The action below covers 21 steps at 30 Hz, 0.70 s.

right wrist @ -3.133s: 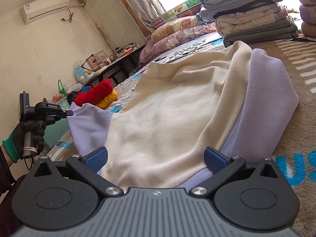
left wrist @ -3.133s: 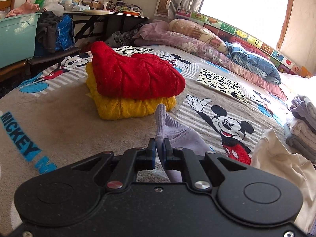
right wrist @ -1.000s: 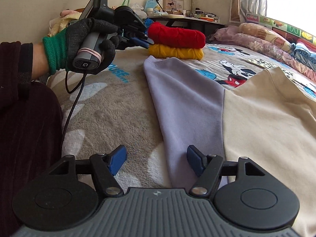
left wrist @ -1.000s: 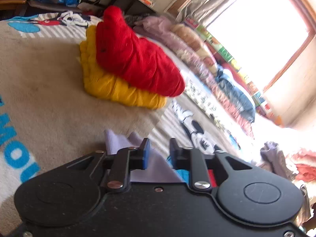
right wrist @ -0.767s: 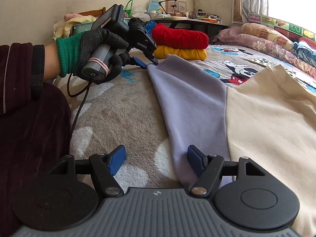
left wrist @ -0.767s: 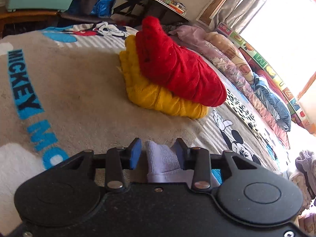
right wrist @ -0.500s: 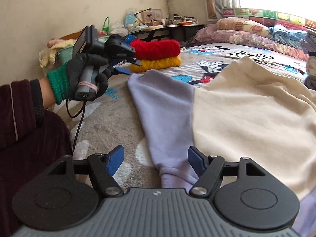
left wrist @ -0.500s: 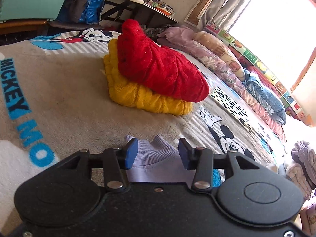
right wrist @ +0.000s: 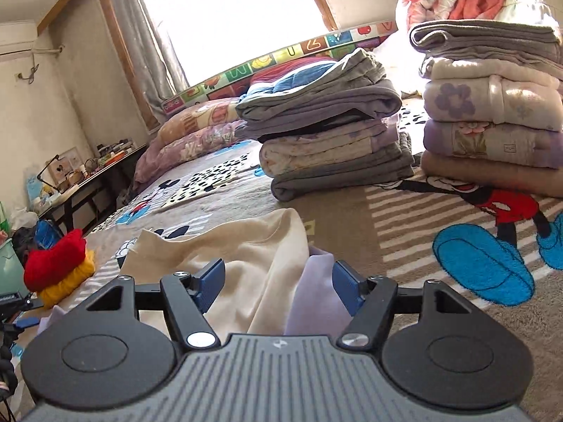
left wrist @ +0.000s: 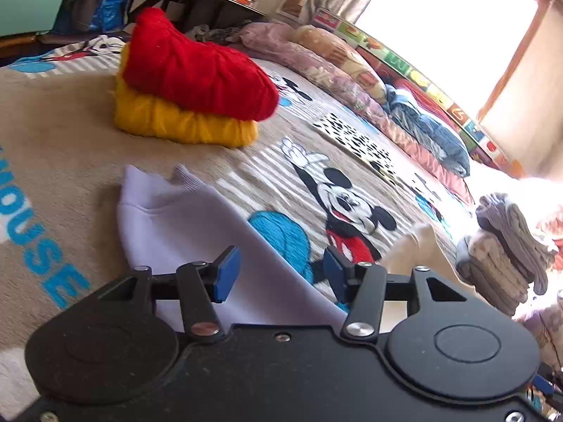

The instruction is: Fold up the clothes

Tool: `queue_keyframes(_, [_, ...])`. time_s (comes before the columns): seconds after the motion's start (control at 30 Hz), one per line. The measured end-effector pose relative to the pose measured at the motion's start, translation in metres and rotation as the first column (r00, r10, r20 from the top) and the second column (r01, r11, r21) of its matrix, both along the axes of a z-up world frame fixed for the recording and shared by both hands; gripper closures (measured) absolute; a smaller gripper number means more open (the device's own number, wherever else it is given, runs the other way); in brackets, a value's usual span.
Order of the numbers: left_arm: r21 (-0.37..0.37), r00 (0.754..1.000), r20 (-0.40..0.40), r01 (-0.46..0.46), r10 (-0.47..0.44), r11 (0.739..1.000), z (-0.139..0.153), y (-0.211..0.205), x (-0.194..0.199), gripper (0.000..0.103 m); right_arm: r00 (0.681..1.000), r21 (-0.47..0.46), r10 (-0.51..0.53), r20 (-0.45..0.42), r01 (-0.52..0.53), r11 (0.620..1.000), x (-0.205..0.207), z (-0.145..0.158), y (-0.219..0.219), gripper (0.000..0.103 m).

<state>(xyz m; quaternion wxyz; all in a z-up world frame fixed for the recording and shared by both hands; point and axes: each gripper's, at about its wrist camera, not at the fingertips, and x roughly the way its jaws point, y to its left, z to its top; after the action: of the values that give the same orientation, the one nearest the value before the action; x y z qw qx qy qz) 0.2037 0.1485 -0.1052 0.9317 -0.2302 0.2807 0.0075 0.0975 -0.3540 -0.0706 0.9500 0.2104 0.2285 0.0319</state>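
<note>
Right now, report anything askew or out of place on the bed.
The cream and lilac sweatshirt lies bunched and unfolded, its lilac sleeve splayed across the blanket. The red and yellow sweaters are stacked folded.

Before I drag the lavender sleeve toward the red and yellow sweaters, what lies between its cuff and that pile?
Only bare blanket separates the cuff from the sweater pile, as the left wrist view shows.
</note>
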Motion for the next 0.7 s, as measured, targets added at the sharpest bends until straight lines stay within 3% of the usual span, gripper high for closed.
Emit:
queue_keyframes(0.07, [0.044,0.999,-0.006,0.053,-0.052,0.998,-0.004,-0.019,0.002,0.052,0.998,0.019,-0.007,-0.065,0.008,1.000,0.023,-0.007,-0.009,0.050])
queue_keyframes(0.17, [0.139,0.994,-0.015,0.113,-0.112,0.984,-0.011,-0.044,0.010,0.052,0.986,-0.045,0.009,-0.166,-0.017,0.999,0.047,-0.017,-0.007,0.054])
queue_keyframes(0.3, [0.129,0.990,-0.023,0.138,-0.136,0.982,-0.017,-0.045,0.016,0.052,0.976,-0.078,0.004,-0.219,-0.022,0.997,0.055,-0.023,-0.007,0.068])
queue_keyframes(0.43, [0.125,0.990,-0.034,0.143,-0.140,0.982,-0.021,-0.046,0.020,0.052,0.970,-0.059,0.019,-0.244,-0.035,0.998,0.068,-0.025,-0.009,0.070])
queue_keyframes(0.57, [0.118,0.988,-0.046,0.149,-0.145,0.982,-0.025,-0.045,0.022,0.052,0.952,0.018,0.043,-0.303,-0.039,0.999,0.087,-0.039,-0.014,0.072])
queue_keyframes(0.7, [0.111,0.988,-0.048,0.152,-0.148,0.982,-0.025,-0.044,0.023,0.052,0.965,0.084,0.048,-0.259,-0.027,0.996,0.080,-0.039,-0.021,0.092])
